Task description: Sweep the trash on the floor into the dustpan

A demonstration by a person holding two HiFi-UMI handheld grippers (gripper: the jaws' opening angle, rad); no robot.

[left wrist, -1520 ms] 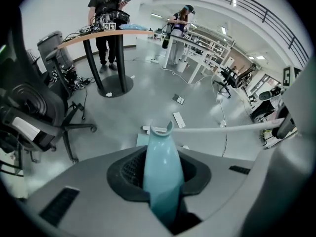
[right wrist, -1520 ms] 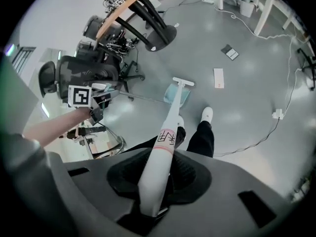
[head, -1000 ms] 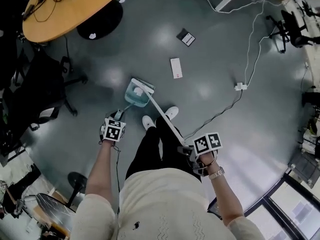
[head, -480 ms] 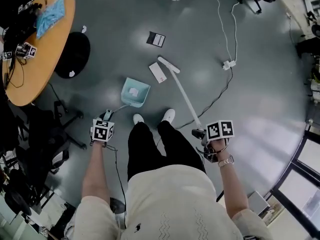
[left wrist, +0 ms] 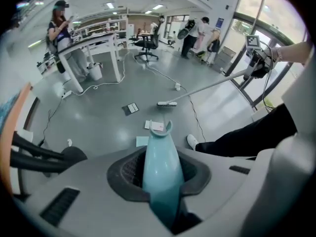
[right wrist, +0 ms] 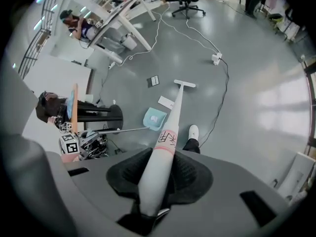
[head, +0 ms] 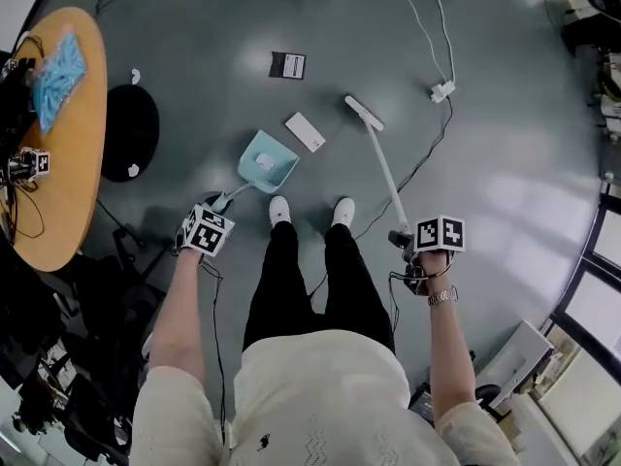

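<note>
The left gripper [head: 215,223] pinches the handle of the dustpan [head: 268,161], and the right gripper [head: 406,243] pinches the broom [head: 380,158]. The broom head has moved off the white card [head: 305,132]. The card now lies at the dustpan mouth, ahead of the left gripper, so I think one more stroke is needed.

I see a glossy grey floor [head: 514,163]. At mid-frame a teal dustpan [head: 267,160] rests on it, with a white packet [head: 305,132] just beside its mouth. A broom [head: 385,173] stands head-down to the right, a dark packet [head: 287,65] lies higher up, and a white cable [head: 427,27] runs at upper right.
</note>
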